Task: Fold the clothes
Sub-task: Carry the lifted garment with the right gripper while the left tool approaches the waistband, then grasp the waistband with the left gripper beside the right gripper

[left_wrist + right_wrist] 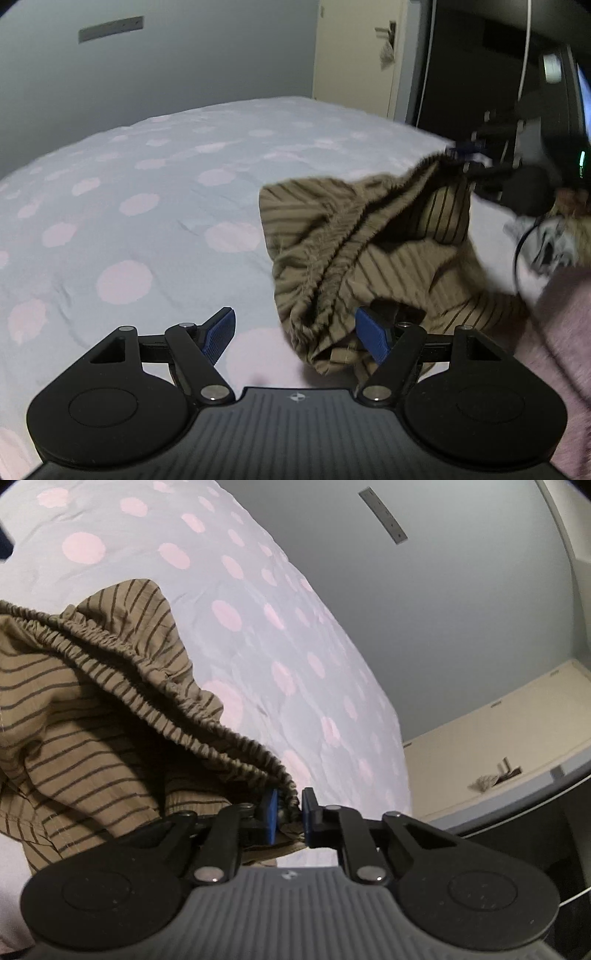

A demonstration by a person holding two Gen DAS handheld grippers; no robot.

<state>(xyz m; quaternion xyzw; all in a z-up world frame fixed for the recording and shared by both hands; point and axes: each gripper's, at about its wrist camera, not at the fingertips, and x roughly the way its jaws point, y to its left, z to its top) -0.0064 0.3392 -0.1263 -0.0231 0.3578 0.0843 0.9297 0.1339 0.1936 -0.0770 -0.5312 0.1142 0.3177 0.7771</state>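
Note:
A tan garment with thin dark stripes and an elastic waistband (pixel 354 240) hangs crumpled over the bed. My right gripper (pixel 289 814) is shut on the waistband (pixel 192 694) and holds that end lifted; it shows at the right of the left wrist view (pixel 467 157). My left gripper (pixel 295 334) is open with blue pads. Its right pad (pixel 371 338) lies against the garment's lower folds; its left pad (pixel 219 338) is over bare bed. The striped garment fills the left of the right wrist view (pixel 74 716).
The bed has a pale blue cover with pink dots (pixel 147 206). A grey wall and a cream door (pixel 354 55) stand behind. A pinkish fabric (pixel 565 325) and a patterned cloth (pixel 554 243) lie at the right edge.

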